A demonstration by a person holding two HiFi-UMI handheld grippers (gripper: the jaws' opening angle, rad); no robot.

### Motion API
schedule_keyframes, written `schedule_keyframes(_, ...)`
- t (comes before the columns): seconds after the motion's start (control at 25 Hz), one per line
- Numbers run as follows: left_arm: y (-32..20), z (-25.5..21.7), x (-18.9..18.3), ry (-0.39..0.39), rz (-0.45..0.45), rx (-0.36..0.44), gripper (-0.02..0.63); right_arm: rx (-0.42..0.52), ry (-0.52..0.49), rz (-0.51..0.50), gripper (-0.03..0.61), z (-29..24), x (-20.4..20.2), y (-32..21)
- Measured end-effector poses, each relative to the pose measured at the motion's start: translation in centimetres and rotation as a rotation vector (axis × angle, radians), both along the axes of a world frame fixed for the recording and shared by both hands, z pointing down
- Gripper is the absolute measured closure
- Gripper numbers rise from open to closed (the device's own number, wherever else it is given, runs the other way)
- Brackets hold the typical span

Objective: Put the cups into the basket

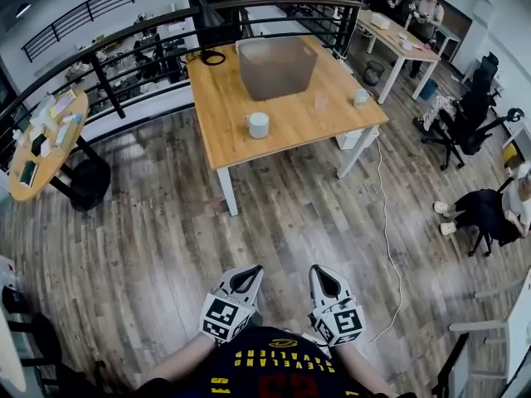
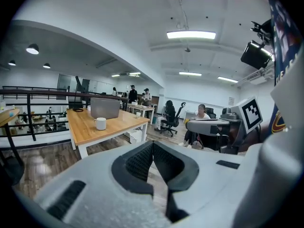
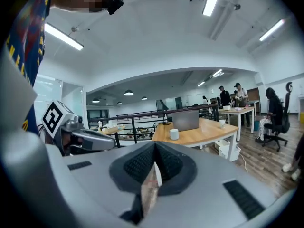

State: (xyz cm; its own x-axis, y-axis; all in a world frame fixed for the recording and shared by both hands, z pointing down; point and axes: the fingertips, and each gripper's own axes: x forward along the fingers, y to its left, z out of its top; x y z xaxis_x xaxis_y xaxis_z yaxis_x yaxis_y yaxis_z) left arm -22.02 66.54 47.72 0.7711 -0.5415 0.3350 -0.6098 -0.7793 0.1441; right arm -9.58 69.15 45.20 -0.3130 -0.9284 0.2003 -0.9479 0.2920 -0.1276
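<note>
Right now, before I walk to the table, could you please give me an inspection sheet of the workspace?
Surface: wooden table, well ahead of the grippers.
Job's things: grey basket at the table's far side; white mug, clear cup and small white cup stand on the table outside it.
Clutter: nothing seen on the table besides a cable coil.
Grippers: left gripper and right gripper both shut, empty, close to the person's body.
Cables: black coil on the table's far left corner; white cable across the floor.
Surroundings: black railing, round side table bearing small items, seated person.
</note>
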Motion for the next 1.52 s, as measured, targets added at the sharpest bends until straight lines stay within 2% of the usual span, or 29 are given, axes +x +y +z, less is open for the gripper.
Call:
schedule_keyframes(0.32, -6.3, -0.4, -2.1, 0.027, 0.053, 0.032, 0.603, 0.056, 0.225, -0.035, 0.572, -2.3, -3.0, -6.9)
schedule_keyframes(0.48, -8.0, 0.2, -2.9, 0.046, 0.049, 0.009, 0.604, 0.029, 0.271, -0.082, 0.572, -1.8, -5.3, -8.8)
schedule_keyframes(0.64, -10.0, 0.5, -2.9, 0.05, 0.047, 0.0, 0.603, 0.015, 0.228, -0.173, 0.572, -1.3, -7.3, -10.7)
schedule_keyframes(0.8, -12.5, 0.5, -3.2, 0.034, 0.032, 0.009, 0.603, -0.019, 0.217, -0.167, 0.572, -0.3, -7.2, -13.5)
schedule_keyframes(0.96, -15.4, 0.7, -3.2, 0.014, 0.004, 0.007, 0.603, -0.006, 0.16, -0.155, 0.572, 0.6, -6.0, -17.5)
schedule_keyframes(1.16, -20.2, 1.1, -2.2, -0.008, -0.042, 0.0, 0.603, -0.027, 0.122, -0.214, 0.572, 1.5, -5.3, -22.5)
schedule_keyframes(1.52, -29.2, 1.2, 2.9, -0.031, -0.135, -0.048, 0.603, -0.073, 0.069, -0.287, 0.572, 1.9, 0.2, -31.3)
